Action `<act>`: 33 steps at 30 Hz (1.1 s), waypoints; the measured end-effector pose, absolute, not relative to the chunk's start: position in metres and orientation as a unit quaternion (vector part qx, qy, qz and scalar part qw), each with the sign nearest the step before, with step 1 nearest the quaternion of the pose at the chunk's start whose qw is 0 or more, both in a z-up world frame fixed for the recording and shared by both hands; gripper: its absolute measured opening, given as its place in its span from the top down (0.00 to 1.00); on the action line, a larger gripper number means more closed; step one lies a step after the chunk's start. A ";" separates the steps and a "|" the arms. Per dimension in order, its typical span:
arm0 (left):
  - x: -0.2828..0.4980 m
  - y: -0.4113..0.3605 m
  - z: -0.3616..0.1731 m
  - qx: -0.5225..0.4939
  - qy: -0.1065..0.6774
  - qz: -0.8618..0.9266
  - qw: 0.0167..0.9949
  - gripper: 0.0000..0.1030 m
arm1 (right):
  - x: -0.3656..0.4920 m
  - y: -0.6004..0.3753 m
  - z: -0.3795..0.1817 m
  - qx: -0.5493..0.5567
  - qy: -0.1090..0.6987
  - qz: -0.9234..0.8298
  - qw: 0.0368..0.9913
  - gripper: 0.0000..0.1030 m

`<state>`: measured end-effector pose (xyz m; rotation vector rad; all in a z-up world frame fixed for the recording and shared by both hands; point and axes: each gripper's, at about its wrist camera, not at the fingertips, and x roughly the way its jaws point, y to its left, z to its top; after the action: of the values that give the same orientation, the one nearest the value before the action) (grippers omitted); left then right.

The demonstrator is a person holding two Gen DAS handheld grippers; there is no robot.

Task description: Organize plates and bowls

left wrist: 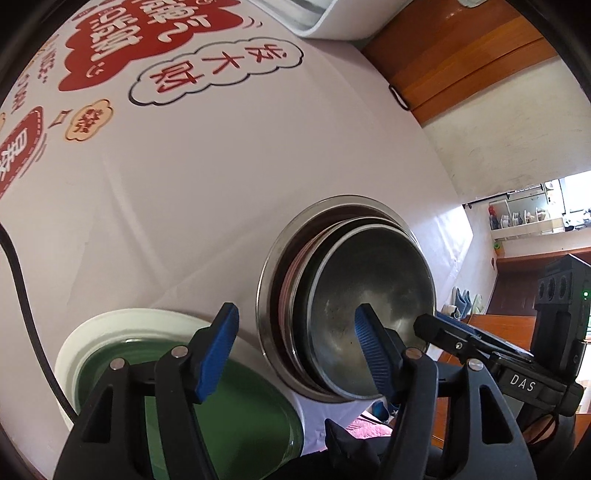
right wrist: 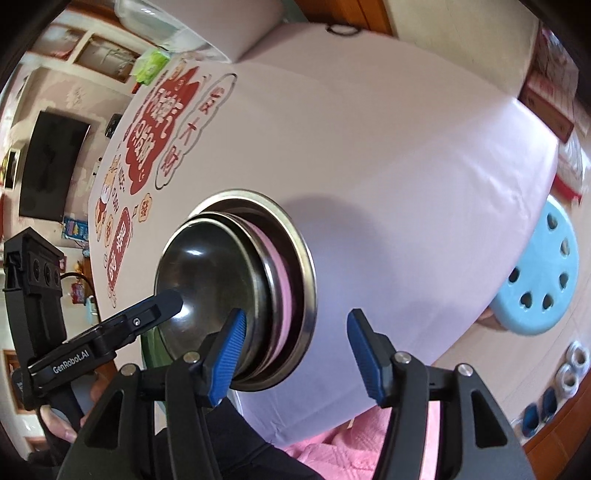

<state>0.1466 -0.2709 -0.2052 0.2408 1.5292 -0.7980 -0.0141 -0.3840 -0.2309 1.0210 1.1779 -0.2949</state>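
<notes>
A stack of steel bowls sits in a wide steel plate on the white table, with a pink dish between them. A green plate with a white rim lies beside the stack. My left gripper is open and empty, its fingers straddling the gap between green plate and stack. My right gripper is open and empty at the stack's near edge; it shows in the left wrist view. The left gripper shows in the right wrist view, its tip over the top bowl.
The white tablecloth carries red printed signs at the far side. A white container stands at the back. A black cable crosses the left. A blue stool stands beside the table edge.
</notes>
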 end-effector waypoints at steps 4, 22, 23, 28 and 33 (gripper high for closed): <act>0.147 -0.278 -0.215 0.108 0.680 -0.355 0.633 0.38 | -0.014 -0.387 -0.244 0.489 0.532 -0.128 0.680 0.45; 0.146 -0.296 -0.236 0.131 0.700 -0.357 0.605 0.44 | -0.001 -0.392 -0.257 0.508 0.537 -0.111 0.664 0.49; 0.146 -0.297 -0.236 0.133 0.701 -0.355 0.604 0.44 | 0.000 -0.392 -0.257 0.510 0.535 -0.108 0.664 0.53; 0.146 -0.298 -0.239 0.137 0.707 -0.345 0.603 0.49 | 0.003 -0.393 -0.259 0.512 0.535 -0.093 0.665 0.65; 0.147 -0.297 -0.240 0.139 0.710 -0.332 0.606 0.53 | 0.005 -0.398 -0.262 0.522 0.535 -0.090 0.659 0.67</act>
<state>0.1473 -0.2969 -0.2400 0.3213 1.6420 -0.7673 0.0049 -0.3976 -0.2624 1.1817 1.2103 -0.2049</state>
